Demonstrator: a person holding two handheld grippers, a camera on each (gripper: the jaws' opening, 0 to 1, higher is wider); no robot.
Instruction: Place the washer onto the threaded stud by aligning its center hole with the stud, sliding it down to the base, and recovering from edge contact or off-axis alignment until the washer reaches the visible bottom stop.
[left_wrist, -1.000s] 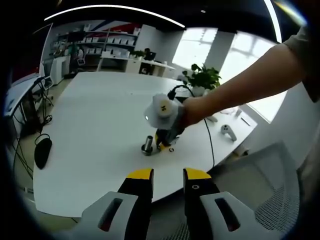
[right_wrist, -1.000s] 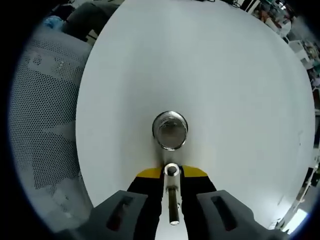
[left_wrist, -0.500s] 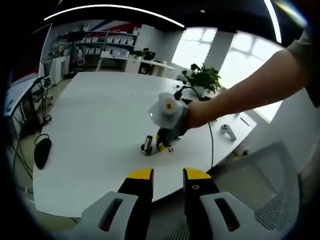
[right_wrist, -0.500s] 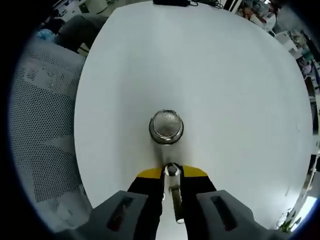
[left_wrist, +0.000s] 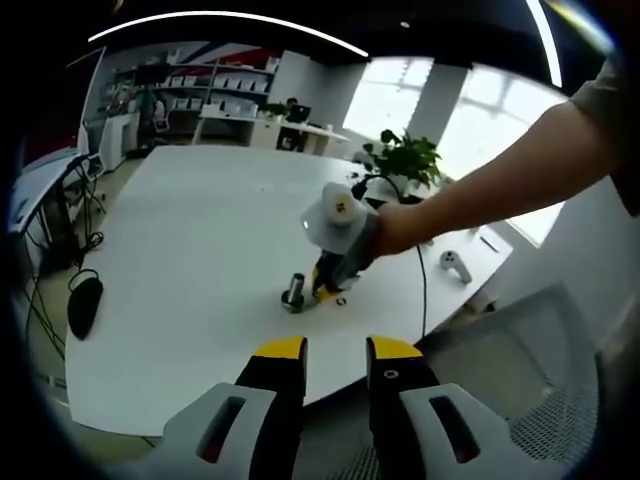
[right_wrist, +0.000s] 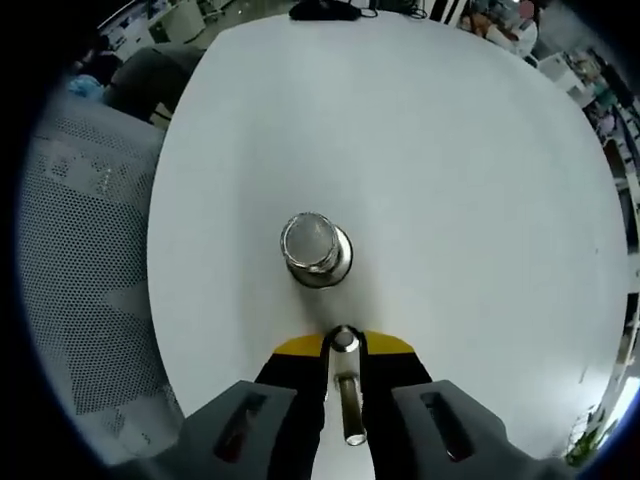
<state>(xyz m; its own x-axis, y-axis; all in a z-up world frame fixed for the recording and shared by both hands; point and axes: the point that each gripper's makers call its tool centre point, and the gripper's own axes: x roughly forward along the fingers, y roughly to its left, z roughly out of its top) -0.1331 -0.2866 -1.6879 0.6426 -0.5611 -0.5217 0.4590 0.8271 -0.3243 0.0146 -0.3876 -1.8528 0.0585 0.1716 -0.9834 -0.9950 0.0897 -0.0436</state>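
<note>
Your right gripper (right_wrist: 343, 352) clamps the washer (right_wrist: 344, 340) edge-on, just short of the stud (right_wrist: 312, 248) on the tabletop (right_wrist: 480, 200), so it may catch the threads off-axis; left gripper (left_wrist: 334, 362) idles, jaws parted.

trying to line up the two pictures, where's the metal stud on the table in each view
Left gripper view: the stud stands near the picture's middle on the white table, just left of the right gripper.
Right gripper view: the stud is at centre, seen from above, just beyond the right gripper's jaws.
Shared landmark: the white table's curved edge beside the mesh chair.
</note>
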